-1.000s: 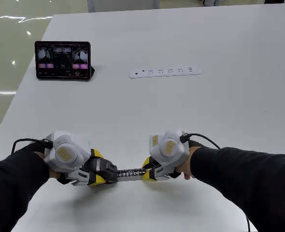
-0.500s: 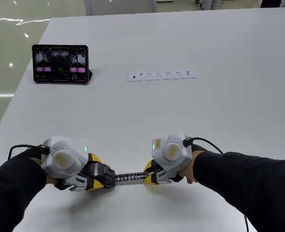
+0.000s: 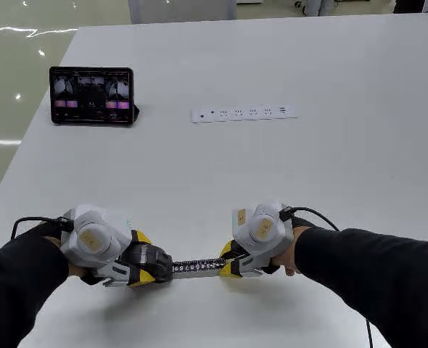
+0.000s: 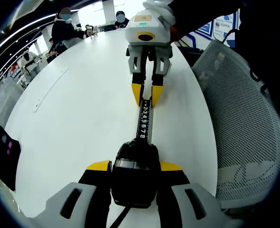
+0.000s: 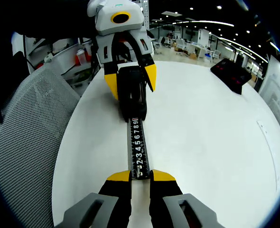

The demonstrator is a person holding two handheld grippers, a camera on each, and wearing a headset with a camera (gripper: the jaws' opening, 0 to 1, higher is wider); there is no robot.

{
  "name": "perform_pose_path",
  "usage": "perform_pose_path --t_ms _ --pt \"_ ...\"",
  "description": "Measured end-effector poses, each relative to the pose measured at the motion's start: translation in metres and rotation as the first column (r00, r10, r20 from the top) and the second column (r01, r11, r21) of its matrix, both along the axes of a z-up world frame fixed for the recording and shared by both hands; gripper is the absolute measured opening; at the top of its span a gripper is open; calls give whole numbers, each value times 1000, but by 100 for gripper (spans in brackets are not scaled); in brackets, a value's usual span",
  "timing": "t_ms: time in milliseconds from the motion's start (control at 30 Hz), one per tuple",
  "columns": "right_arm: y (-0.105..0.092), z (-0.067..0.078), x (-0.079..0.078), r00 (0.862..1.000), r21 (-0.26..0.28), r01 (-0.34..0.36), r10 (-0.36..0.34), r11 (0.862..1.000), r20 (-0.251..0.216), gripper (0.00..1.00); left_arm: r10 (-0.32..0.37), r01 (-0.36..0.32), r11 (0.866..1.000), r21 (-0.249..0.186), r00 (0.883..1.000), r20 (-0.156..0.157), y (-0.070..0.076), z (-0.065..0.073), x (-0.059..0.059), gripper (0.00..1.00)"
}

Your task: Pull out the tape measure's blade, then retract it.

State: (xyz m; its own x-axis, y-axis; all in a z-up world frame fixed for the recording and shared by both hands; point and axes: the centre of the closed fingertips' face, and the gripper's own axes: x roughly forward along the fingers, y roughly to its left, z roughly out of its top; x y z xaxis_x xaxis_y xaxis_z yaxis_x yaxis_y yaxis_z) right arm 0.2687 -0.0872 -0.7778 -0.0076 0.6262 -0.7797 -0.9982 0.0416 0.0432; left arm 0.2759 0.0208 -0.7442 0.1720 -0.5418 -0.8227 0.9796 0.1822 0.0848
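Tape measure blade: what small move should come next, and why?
Probably draw the right gripper farther from the tape measure case, straight along the table. The left gripper is shut on the case, the right gripper is shut on the blade tip, and only a short length is out, to about the 9 mark.

Bright, even overhead light, glare streaks on the floor, soft shadows, fisheye bending at edges.

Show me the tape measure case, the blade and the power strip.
tape measure case (image 4: 134, 173), left gripper view, black housing top.
blade (image 5: 137, 147), right gripper view, numbered face.
power strip (image 3: 244, 113), head view, middle socket.
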Motion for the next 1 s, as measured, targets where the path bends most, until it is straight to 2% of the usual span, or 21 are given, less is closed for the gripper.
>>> perform_pose_path --t_ms 667,1000 --pt "-8 -2 0 1000 1 1 -1 1000 3 10 -8 8 1000 0 1000 -5 0 0 0 31" --pt "-16 -2 1 1000 -4 4 -4 1000 -9 10 13 -13 1000 -9 1000 0 0 0 1 32"
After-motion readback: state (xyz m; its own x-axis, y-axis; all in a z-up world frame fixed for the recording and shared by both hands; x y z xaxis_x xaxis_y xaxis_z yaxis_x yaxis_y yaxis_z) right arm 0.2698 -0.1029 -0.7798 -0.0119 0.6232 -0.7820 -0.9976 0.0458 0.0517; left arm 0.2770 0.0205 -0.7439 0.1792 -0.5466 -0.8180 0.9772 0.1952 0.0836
